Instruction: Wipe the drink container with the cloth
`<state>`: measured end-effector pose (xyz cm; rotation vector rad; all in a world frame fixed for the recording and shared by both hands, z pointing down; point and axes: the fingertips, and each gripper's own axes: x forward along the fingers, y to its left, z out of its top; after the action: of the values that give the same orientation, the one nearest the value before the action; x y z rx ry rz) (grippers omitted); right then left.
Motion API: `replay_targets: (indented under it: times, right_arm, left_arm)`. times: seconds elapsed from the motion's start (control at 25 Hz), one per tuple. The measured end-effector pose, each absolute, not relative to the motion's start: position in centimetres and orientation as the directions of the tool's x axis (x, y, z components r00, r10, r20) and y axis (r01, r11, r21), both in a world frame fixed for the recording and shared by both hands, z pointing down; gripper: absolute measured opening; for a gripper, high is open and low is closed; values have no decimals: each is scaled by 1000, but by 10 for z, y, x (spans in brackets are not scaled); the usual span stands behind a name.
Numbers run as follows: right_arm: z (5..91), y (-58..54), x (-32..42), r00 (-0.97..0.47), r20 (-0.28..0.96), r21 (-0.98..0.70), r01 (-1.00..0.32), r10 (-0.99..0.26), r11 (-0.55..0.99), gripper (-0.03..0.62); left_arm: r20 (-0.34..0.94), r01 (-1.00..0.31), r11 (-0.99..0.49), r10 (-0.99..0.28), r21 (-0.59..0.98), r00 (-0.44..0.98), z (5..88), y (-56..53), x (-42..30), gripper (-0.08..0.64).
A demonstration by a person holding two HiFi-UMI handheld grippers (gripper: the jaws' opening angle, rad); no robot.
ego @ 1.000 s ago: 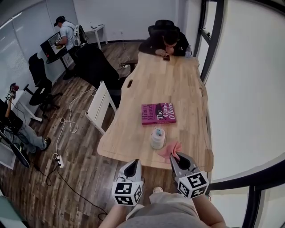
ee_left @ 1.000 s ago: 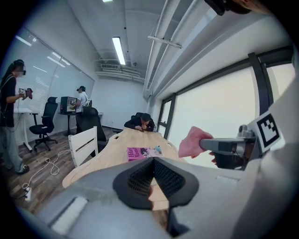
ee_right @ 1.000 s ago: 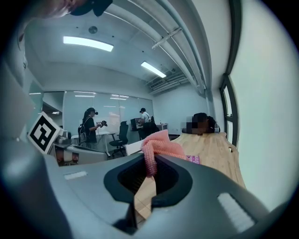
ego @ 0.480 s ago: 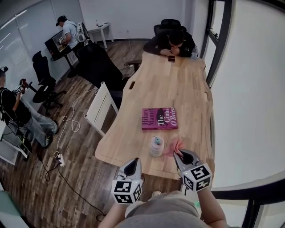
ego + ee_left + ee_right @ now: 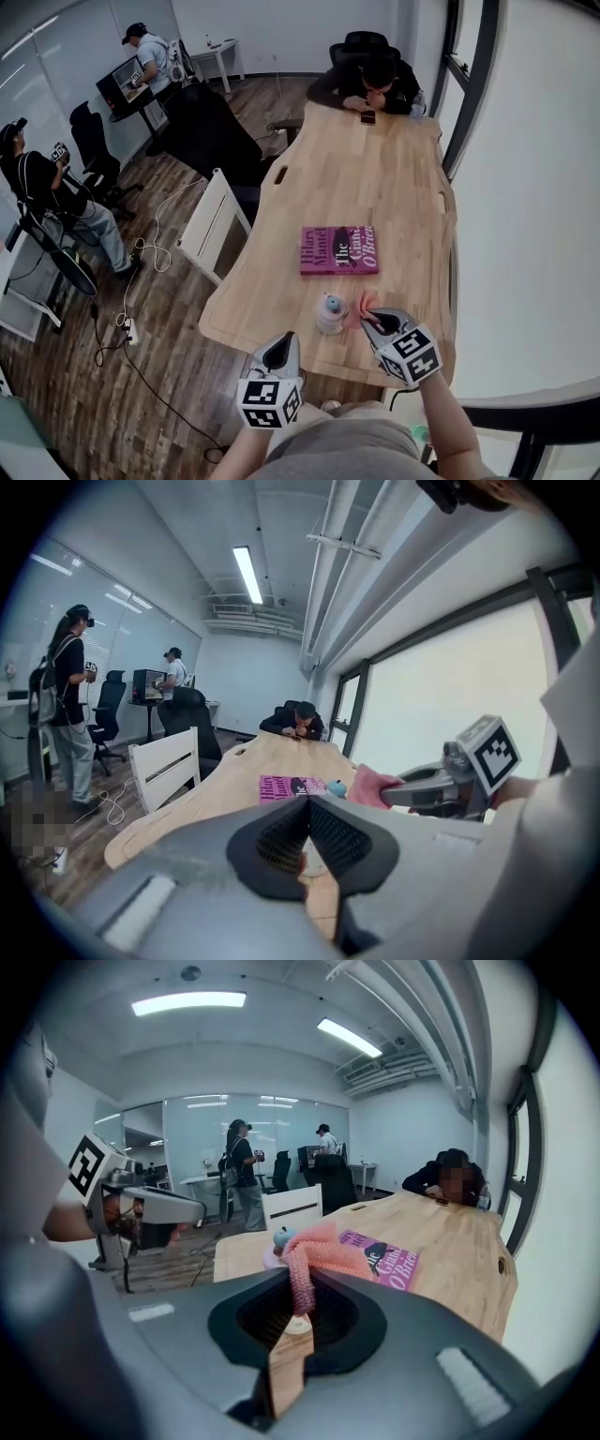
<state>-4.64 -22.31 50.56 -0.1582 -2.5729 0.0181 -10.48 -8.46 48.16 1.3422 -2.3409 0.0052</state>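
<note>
The left gripper [image 5: 277, 345], fingers together and empty, hovered at the worktop [image 5: 375, 178] edge; the one drink container [image 5: 330, 315] stood near that edge, before the one pink book [image 5: 338, 249]. Just right of it, the right gripper [image 5: 371, 320] had its fingers pinched on the one pink cloth [image 5: 361, 304]. To wipe well, I judge the left should steady the container while the cloth presses around its side.

Drink container [image 5: 330, 314] upright near wooden table's [image 5: 375, 187] front edge. Pink cloth [image 5: 360, 303] just beside it, seemingly pinched at right gripper's [image 5: 373, 321] tip. Left gripper [image 5: 278, 347] touches neither.
</note>
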Motion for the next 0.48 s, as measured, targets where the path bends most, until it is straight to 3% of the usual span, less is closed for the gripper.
replay_targets:
  times: [0.48]
  right_arm:
    - [534,-229,-74,-770,624,28,191,132,981,21]
  left_arm:
    - [416,-802,558,-795,215,-441,498,-78,-114,3]
